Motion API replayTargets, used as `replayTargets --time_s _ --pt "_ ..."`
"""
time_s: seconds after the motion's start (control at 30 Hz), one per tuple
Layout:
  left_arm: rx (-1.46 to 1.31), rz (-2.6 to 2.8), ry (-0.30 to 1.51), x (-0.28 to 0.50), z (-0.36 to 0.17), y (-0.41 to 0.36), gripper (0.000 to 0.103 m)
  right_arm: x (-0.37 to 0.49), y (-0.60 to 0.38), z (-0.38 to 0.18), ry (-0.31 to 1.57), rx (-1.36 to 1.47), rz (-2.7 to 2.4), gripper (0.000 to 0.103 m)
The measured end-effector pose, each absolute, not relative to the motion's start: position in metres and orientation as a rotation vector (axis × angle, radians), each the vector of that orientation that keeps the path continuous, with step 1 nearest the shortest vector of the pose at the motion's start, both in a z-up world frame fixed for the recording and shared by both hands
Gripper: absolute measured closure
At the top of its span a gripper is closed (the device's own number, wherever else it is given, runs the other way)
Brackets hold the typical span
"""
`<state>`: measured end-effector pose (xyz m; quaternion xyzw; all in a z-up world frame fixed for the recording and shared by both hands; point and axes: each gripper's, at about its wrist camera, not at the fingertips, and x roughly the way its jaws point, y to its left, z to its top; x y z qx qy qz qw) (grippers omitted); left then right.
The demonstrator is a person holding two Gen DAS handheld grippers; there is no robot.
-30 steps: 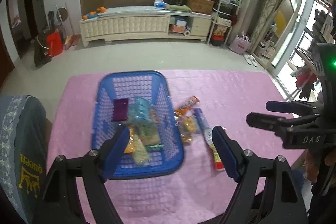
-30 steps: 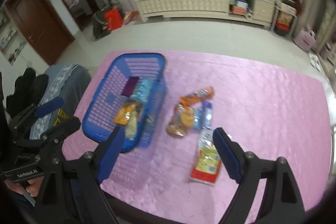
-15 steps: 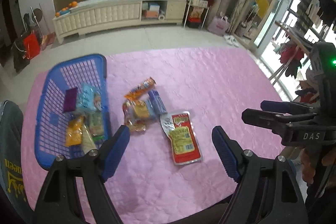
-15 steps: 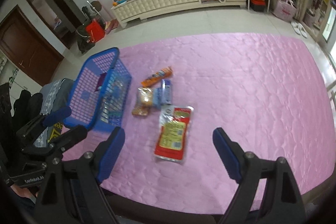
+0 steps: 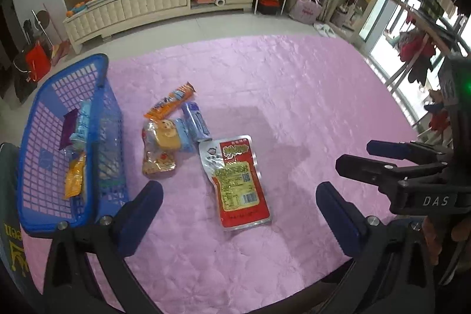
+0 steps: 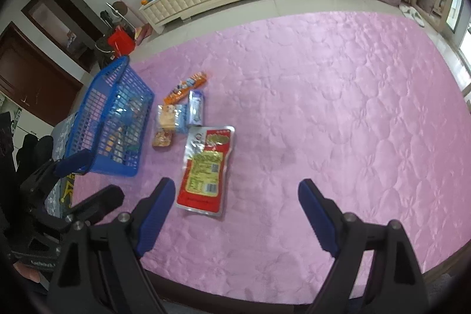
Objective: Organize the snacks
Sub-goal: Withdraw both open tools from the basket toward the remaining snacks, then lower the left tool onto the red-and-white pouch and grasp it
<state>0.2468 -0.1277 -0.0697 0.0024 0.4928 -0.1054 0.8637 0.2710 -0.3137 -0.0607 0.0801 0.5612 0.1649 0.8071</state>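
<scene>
While its jaws are opening with nothing between them, the left gripper hangs above the pink quilted cover, pointing steeply down. Just ahead of its fingertips, slightly toward its left finger, lies the red and silver pouch, flat on the cover and untouched. Farther ahead on the left-finger side sits a small cluster: a clear packet with a yellow cake, a pale blue wrapper touching it, and an orange bar beyond both. The printing on all of them is too small to read. Outboard of the left finger stands the blue basket, its near corner cut off behind the finger mount; the snacks inside it show only in part through the lattice wall, and a purple packet and an orange one can be picked out.

The right gripper is released too, jaws spread wide and empty over bare cover, with the same pouch just ahead of its left finger. In the left wrist view its mount enters from the right edge, and part of the person's hand is barely visible behind it.
</scene>
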Motion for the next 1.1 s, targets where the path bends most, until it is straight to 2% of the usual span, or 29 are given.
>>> replayTargets --time_s 0.73,1.1 --pt "0.039 -0.154 1.267 0.312 -0.182 -0.150 0.000 0.308 -0.340 -0.154 1.281 0.189 0.284 0.015" --pt "0.074 -0.080 1.333 0.334 -0.218 -0.164 0.000 0.315 -0.360 -0.161 1.261 0.224 0.271 0.015"
